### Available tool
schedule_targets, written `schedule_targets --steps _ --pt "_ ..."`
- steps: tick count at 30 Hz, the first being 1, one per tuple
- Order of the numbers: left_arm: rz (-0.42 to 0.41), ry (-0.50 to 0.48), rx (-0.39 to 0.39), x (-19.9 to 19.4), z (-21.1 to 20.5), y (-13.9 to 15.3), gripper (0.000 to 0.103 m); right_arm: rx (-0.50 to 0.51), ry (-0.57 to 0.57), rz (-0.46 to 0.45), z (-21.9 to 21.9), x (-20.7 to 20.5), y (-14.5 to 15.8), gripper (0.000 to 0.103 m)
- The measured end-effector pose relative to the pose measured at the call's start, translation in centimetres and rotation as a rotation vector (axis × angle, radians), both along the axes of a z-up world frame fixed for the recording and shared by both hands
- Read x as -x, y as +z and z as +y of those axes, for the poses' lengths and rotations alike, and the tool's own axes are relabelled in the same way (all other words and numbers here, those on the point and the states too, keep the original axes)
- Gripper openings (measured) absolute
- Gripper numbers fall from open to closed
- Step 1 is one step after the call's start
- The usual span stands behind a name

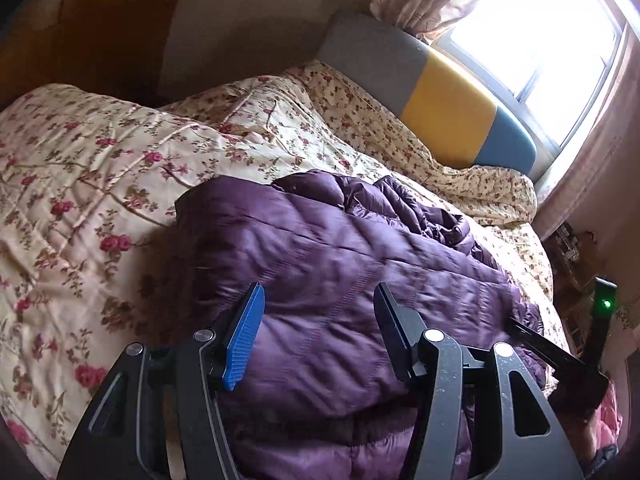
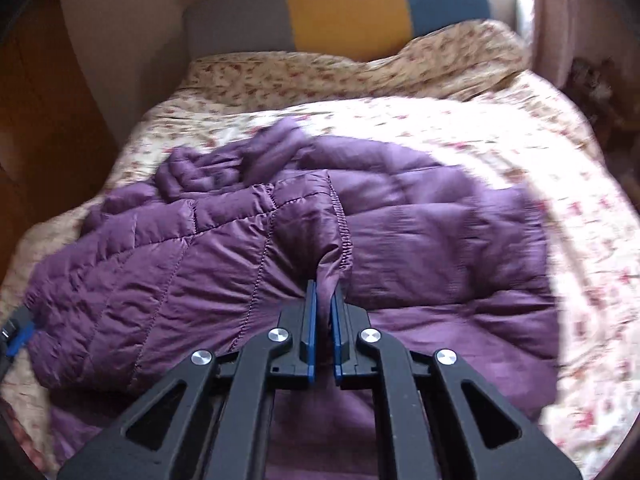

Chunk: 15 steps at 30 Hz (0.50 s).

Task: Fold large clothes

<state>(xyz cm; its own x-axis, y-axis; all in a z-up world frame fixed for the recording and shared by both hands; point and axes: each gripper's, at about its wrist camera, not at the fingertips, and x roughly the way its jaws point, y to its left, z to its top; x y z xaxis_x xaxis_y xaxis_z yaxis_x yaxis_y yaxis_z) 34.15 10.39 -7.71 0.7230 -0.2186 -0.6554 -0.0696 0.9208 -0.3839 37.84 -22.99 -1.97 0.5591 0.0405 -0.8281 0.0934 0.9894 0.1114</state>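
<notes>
A purple quilted puffer jacket (image 1: 344, 252) lies spread on a bed with a floral cover (image 1: 88, 168). My left gripper (image 1: 320, 296) is open and empty, hovering just above the jacket's near part. In the right wrist view the jacket (image 2: 432, 232) lies across the bed's middle. My right gripper (image 2: 324, 292) is shut on a sleeve cuff (image 2: 334, 256) with an elastic edge, lifting the sleeve (image 2: 224, 236) over the jacket's body. The left gripper's blue pad shows at the far left edge of the right wrist view (image 2: 18, 336).
A padded headboard (image 2: 344, 12) in grey, yellow and blue stands at the far end. A bright window (image 1: 536, 36) with curtains is at the right. A wooden wardrobe (image 2: 36, 92) stands to the left. Clutter (image 1: 568, 248) sits beside the bed at right.
</notes>
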Motion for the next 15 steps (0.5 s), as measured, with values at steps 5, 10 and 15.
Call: schedule_targets --steps 5,10,15 --pt "0.026 -0.032 -0.039 -2.1 -1.9 -0.9 0.056 0.067 -0.054 0.024 -2.6 1.4 -0.7 0.005" --pt "0.084 -0.064 -0.118 -4.6 -4.1 -2.9 0.056 0.097 -0.088 0.059 -3.5 3.1 -2.1 0.005" --pt "0.122 -0.105 -0.225 -6.2 -5.4 -5.1 0.056 0.103 -0.082 0.073 -3.2 2.9 -3.4 0.005"
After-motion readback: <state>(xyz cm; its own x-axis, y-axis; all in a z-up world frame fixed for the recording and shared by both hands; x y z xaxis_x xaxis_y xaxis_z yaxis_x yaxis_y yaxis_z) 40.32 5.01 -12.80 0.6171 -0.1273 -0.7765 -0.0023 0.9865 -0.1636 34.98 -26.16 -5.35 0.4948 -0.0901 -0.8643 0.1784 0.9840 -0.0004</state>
